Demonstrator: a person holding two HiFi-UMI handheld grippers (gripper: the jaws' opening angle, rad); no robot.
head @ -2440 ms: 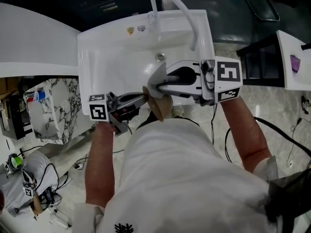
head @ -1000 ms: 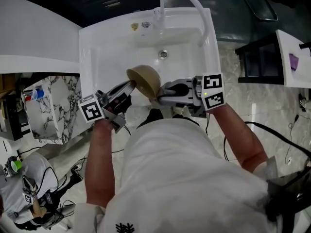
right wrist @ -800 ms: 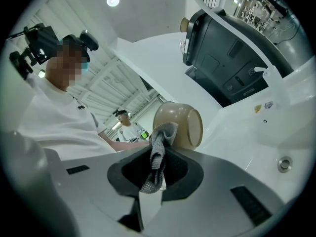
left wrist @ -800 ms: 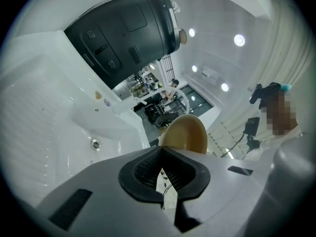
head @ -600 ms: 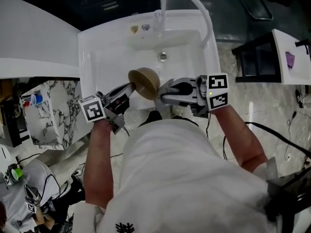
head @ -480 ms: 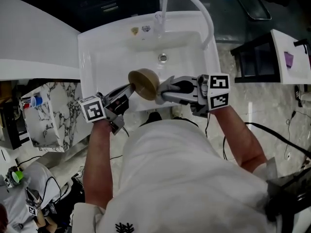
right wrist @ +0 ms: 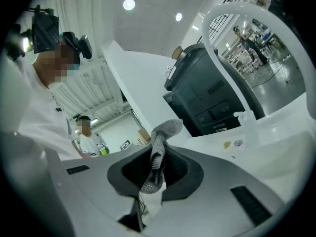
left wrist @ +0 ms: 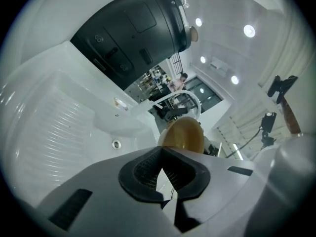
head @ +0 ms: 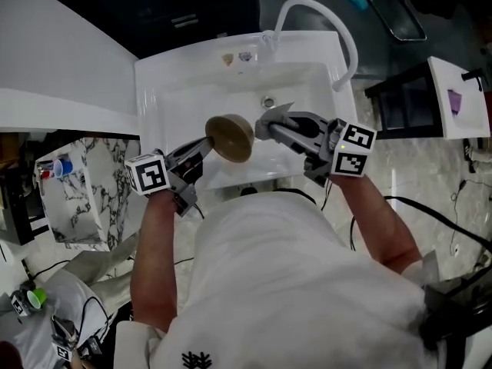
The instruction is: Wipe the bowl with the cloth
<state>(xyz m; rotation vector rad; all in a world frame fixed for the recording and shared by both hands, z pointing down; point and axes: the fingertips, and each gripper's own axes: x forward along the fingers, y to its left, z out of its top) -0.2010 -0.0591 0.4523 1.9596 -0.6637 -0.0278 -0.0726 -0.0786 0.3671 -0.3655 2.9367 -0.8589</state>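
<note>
Grips the round tan bowl (head: 229,137) by its rim with the left hand-held gripper (head: 206,141), pressed together on it, above the white sink's (head: 177,91) near edge. Pinches the grey knitted cloth (head: 278,110) in the right hand-held gripper (head: 265,127) (fold poking past the tips), just beside the bowl.

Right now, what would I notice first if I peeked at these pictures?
The brown bowl stands out, tipped on its side over the white sink, with the left gripper pinching its rim. Just right of it, the right gripper pinches a grey cloth. A curved white tap arches over the sink's far right corner.
</note>
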